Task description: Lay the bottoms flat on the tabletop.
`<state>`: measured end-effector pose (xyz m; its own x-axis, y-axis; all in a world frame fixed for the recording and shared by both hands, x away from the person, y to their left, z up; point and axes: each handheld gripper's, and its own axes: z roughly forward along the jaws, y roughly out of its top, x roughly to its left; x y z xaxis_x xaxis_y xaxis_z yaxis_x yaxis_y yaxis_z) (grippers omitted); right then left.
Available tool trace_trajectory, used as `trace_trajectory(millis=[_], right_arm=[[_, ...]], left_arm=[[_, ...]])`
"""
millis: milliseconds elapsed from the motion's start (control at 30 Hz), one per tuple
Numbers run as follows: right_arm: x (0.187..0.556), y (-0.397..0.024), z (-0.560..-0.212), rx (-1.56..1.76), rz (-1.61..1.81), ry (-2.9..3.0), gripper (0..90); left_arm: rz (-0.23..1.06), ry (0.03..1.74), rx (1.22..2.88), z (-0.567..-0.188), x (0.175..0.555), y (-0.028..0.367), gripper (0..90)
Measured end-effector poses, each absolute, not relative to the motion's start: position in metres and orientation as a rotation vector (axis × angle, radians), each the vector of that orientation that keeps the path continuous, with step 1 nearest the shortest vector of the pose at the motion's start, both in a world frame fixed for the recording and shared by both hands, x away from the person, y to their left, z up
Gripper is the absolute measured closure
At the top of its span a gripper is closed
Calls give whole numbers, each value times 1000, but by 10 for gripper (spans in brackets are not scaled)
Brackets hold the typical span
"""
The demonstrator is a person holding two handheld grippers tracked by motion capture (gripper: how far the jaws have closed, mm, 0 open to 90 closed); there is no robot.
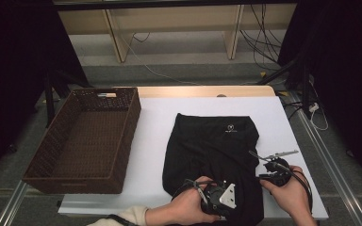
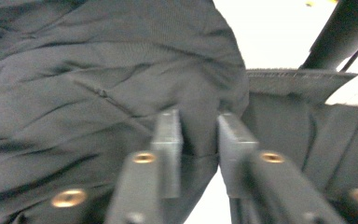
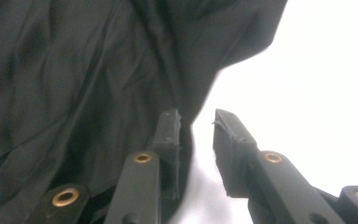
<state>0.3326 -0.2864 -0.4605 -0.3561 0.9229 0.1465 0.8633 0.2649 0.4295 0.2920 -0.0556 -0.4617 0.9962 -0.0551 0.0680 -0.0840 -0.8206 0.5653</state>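
Lying beside brown wicker basket [image 1: 128, 129]: black garment [image 1: 212, 143].

Evenly lit from above in the high view, dark at both side edges, soft overall. Blown out to pure white on the tabletop [image 3: 317, 70] in both gripper views. Blurred across the black garment [image 2: 98, 70]; out of focus along the near jaws.

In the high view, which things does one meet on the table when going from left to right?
Brown wicker basket → bare white table top → black garment, with the left gripper at its near edge → right gripper at the garment's right edge.
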Motion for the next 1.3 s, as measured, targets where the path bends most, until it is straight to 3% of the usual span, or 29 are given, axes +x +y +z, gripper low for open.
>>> trace_trajectory(millis=[100, 367, 533, 800, 1067, 1300], right_arm=[[328, -281, -462, 1662, 680, 2426, 747], [319, -265, -461, 1565, 630, 2526, 893], [316, -263, -457, 1551, 561, 2549, 900], [316, -281, -444, 1575, 471, 2453, 900], [316, -270, -432, 1465, 700, 2342, 694], [314, -196, -438, 1146, 1014, 2561, 659]], left_arm=[[68, -101, 2542, -461, 292, -51, 863], [49, -47, 2514, -449, 296, -24, 861], [27, -42, 2505, -448, 296, -14, 851], [57, 11, 2475, -439, 296, 0, 691], [192, 225, 2476, -434, 319, 61, 594], [181, 367, 2512, -451, 325, 102, 548]])
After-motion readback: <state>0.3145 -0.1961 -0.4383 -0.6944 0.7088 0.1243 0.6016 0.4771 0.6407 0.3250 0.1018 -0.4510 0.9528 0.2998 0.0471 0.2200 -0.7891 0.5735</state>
